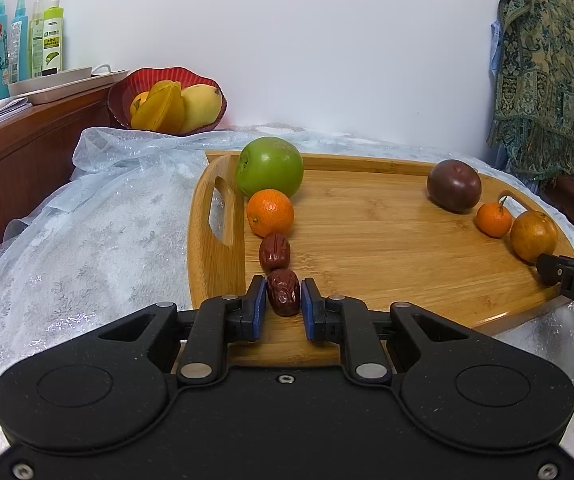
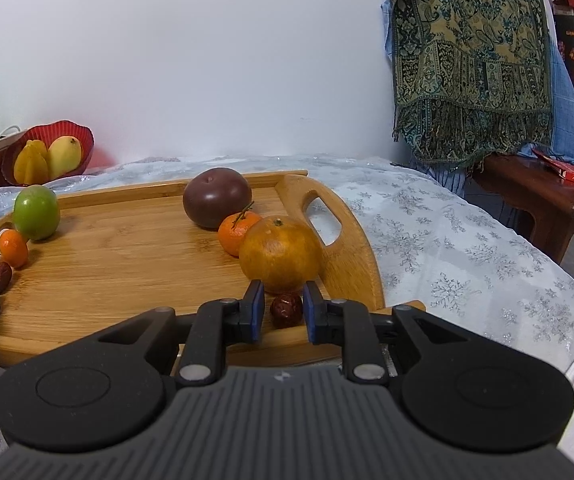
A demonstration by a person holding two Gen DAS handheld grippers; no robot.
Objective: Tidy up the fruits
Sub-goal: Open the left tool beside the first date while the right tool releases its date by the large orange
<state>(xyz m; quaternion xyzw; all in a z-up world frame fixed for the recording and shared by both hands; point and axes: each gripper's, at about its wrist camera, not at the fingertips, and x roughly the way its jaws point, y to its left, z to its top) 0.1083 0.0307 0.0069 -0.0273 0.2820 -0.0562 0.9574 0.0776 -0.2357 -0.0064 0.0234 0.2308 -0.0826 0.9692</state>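
Blue pads of the left hand-held gripper [image 1: 283, 295] flank a dried red date [image 1: 283, 291] lying on the wooden tray [image 1: 387, 240]; slim gaps show on both sides, so the jaws stand slightly apart and not clamped. This date's long axis runs away from the camera, in line with the fingers. Beyond it, a row climbs along the tray's left handle: a second date [image 1: 274, 251], a small orange [image 1: 270, 212], then a green apple [image 1: 269, 167], each touching or just beside the next. The right hand-held gripper [image 2: 283, 305] is likewise parted around another date [image 2: 285, 309], a rounder shape seen nearly end-on, resting at the tray's near edge just in front of a large orange [image 2: 280, 255]. Behind that sit a stemmed mandarin [image 2: 236, 232] and a dark purple fruit [image 2: 217, 197], close together near the right handle. A red bowl of yellow fruit [image 1: 167, 100] stands beyond the tray.
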